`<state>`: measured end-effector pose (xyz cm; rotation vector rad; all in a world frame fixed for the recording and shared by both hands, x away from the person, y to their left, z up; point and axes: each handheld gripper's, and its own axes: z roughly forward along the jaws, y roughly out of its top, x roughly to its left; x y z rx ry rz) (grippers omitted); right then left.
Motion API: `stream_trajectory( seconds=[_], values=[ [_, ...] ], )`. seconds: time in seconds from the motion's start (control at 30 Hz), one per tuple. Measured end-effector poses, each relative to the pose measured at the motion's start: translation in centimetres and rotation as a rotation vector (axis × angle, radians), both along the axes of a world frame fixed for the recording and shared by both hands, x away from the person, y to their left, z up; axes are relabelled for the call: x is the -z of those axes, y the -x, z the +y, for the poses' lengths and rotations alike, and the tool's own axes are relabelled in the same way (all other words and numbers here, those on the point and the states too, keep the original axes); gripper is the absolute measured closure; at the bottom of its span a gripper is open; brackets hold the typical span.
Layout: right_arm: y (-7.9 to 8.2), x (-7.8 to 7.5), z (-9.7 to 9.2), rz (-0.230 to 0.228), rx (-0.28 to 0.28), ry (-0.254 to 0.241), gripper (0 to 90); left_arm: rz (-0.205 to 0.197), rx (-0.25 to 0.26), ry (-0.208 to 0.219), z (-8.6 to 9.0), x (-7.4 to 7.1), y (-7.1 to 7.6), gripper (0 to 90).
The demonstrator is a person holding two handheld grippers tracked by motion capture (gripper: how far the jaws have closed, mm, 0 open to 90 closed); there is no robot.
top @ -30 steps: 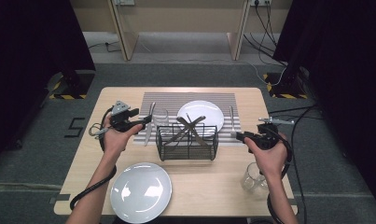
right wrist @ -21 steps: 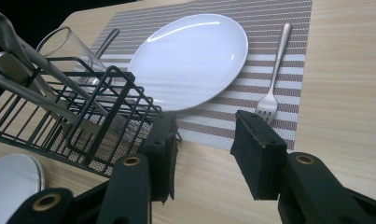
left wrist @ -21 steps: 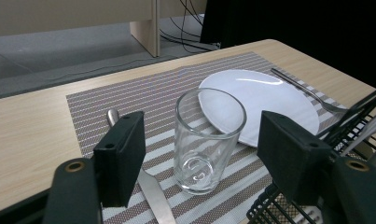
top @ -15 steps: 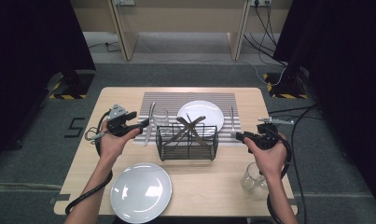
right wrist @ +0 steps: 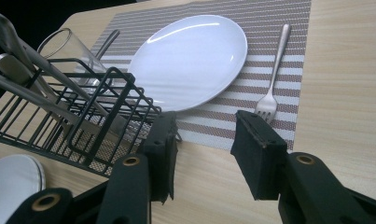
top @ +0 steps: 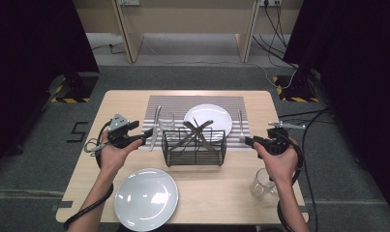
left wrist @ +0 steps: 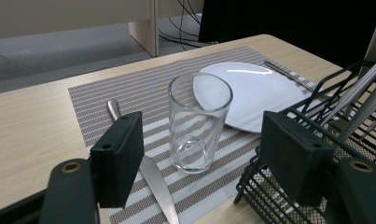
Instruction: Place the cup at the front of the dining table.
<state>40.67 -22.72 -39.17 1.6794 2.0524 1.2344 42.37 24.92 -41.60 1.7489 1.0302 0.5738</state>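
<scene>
An empty drinking glass [left wrist: 199, 121] stands upright on the striped placemat [top: 197, 101], left of a white plate [top: 208, 118]. A knife [left wrist: 150, 177] lies on the mat's left edge and a fork [right wrist: 274, 70] on its right. My left gripper [left wrist: 202, 140] is open just short of the glass [top: 166, 121]. Its jaws have just opened a little and grip nothing. In the high view the left gripper [top: 144, 137] hovers over the knife [top: 155, 128]. My right gripper [right wrist: 209, 144] is open and empty, short of the fork's tines, at the basket's right [top: 246, 140].
A black wire basket [top: 195, 147] with several pieces of cutlery stands at the mat's near edge, between both grippers. A second white plate [top: 145, 198] lies front left. A second glass [top: 262, 183] stands front right by the right forearm. The wooden table [top: 125, 104] has edges all round.
My left gripper has drawn back a little toward the table's near edge. The right gripper and the objects have stayed put.
</scene>
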Motion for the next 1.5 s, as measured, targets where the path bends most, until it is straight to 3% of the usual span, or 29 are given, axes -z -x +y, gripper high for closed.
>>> stream_trajectory(
  seconds=[1.1,1.5],
  values=[
    [0.0,-0.1,0.0,-0.001,0.000,0.001,58.4,-0.012,-0.040,0.001,2.5,1.9,3.2,30.2],
    [0.0,-0.1,-0.1,-0.005,0.004,0.001,58.4,0.002,-0.056,0.003,3.8,2.9,3.9,30.2]
  ],
)
